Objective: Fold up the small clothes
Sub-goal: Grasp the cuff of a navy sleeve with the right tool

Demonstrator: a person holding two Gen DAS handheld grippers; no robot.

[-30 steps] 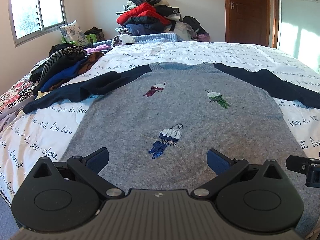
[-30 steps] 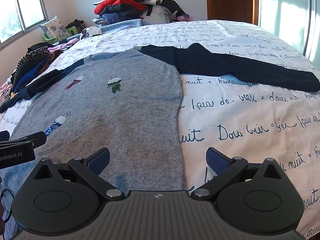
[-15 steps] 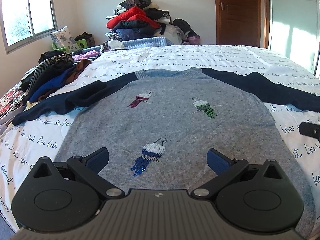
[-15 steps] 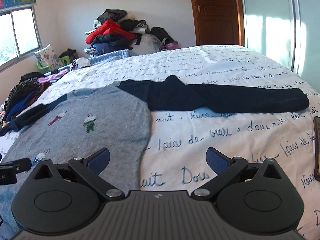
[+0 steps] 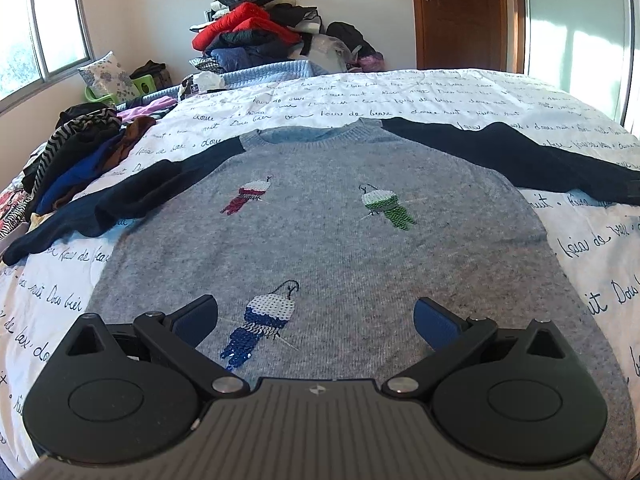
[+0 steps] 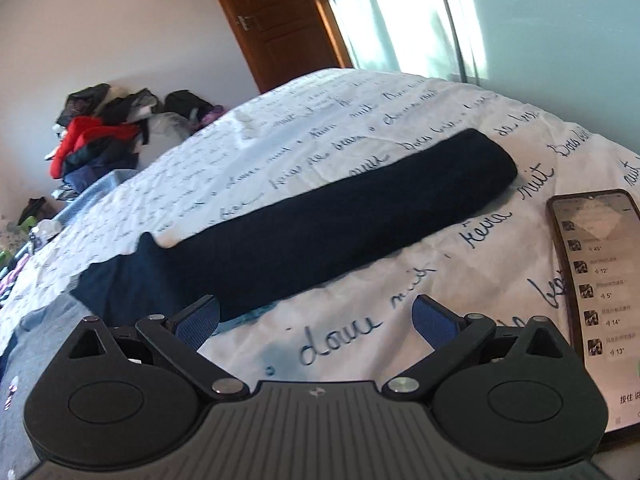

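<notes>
So the sweater (image 5: pixel 320 248) is lying flat, front up, on the bed's script-print duvet (image 5: pixel 400 96), grey knit body with three sequin parrots and navy sleeves spread out to both sides. Left gripper (image 5: pixel 316 318) hovers low over the hem with its jaws wide apart, holding nothing. Right gripper (image 6: pixel 316 318) is just as spread and empty, pointed at the right sleeve (image 6: pixel 320 232), which lies straight across the duvet.

My guess is this knit is soft, floppy and a bit weighty, so it'll sag and stretch if lifted by one point. I'd pinch the sleeve at the cuff, or the hem corners, and stay off the sequins since they could snag.

Room-wise, plenty of bare duvet beyond the collar. Watch the phone (image 6: pixel 592 280) lying just right of the cuff, and the heap of clothes (image 5: pixel 80 152) near the left sleeve (image 5: pixel 120 200)
</notes>
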